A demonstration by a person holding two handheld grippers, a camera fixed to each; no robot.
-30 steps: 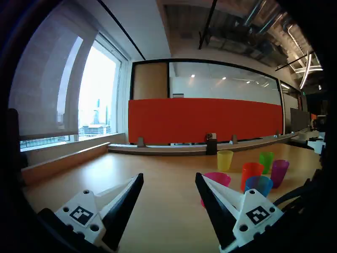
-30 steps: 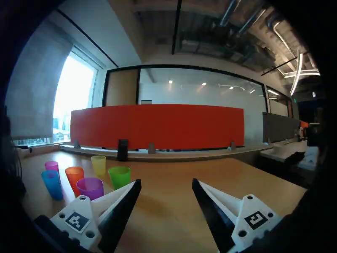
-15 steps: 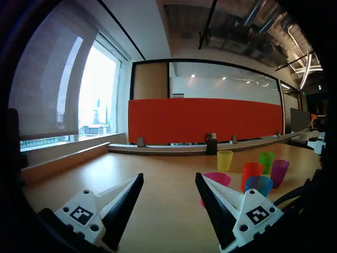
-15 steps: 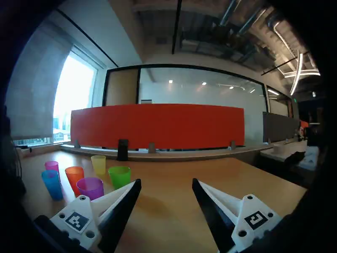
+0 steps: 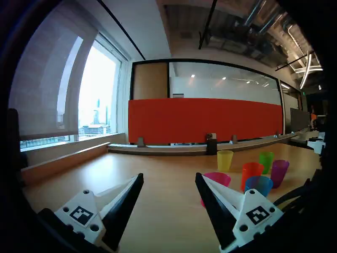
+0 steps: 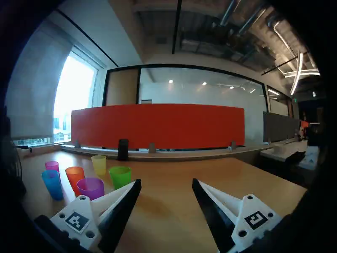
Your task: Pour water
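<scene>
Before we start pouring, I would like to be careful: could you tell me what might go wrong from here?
The pink cup stands close to the blue cup, so the open left gripper reaching for one could knock the other.
The purple cup sits close by the open right gripper; a sideways move may tip it.

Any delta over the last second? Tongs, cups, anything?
Nothing visibly changed. The left tongs and right tongs are open and empty above the table, as before, and the coloured cups stand where they were.
</scene>
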